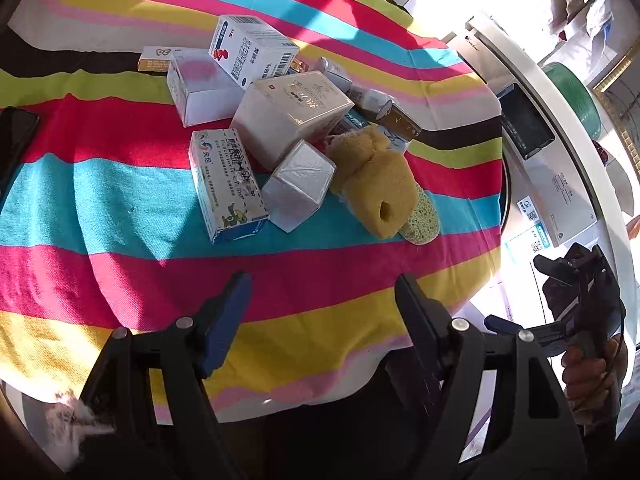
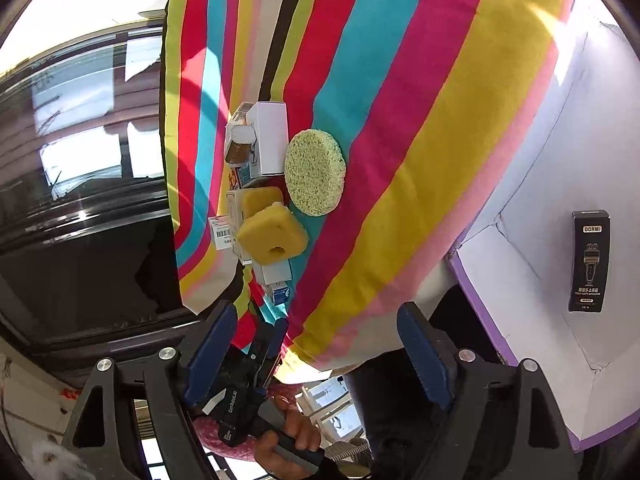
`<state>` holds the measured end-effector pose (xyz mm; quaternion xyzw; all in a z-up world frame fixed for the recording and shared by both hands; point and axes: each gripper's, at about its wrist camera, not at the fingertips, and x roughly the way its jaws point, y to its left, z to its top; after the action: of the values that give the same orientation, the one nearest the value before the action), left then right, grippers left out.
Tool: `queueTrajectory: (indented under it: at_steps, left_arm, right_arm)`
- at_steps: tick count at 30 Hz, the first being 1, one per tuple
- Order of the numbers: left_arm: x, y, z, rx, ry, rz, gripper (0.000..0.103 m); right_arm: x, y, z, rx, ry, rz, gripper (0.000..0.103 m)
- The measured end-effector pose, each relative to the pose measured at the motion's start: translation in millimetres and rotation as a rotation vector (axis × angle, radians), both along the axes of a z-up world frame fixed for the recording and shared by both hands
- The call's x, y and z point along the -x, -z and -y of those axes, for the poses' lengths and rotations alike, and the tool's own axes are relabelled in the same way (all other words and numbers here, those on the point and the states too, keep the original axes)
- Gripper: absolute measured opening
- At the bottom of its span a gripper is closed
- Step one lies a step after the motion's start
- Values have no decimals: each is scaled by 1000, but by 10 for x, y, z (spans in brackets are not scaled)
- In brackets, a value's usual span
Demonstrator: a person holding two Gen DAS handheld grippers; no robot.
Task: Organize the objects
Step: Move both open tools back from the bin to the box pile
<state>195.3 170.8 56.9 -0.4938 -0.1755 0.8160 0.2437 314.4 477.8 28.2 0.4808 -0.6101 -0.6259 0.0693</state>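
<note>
Striped cloth [image 1: 120,208] spread over the table, pink, blue, yellow and red bands running across. Near the far right corner, a heap of small boxes [image 1: 256,92] piled touching and overlapping: a blue-and-white medicine box [image 1: 226,186] at the near side, a silver-grey box [image 1: 298,184] just beside it, a larger cream box [image 1: 292,116] tilted on top behind. Against the heap's right side, a yellow sponge [image 1: 372,184] with a hole in its end, and a round green scouring pad [image 2: 314,172] touching it, nearest the right edge. Dark phone-like slab [image 1: 16,136] at the left edge, too cropped to be sure.

Left gripper [image 1: 322,300] above the near edge, jaws apart, nothing between. Right gripper [image 2: 316,332] off the table's right edge, jaws likewise apart and empty. On the white panel to the side, a black box [image 2: 590,260] marked DORMI.
</note>
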Motion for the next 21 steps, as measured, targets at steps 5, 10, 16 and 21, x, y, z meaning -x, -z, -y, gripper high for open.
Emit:
queueTrajectory:
  at_steps: [5,10,16,21]
  left_arm:
    - [9,-9,96,-19,-15,4,77]
    - [58,-9,206,-26,-44,3,80]
    - [110,39,330,-66,-66,34,80]
    - [127,43,373,-64,-71,41,80]
  right_arm:
    - [49,9,125,163,-14,-47,83]
    - [120,-26,272,319,-3,-86,85]
    - [171,-29,349,373,52,-58,86]
    - [168,-195,283,99,93,-13,86]
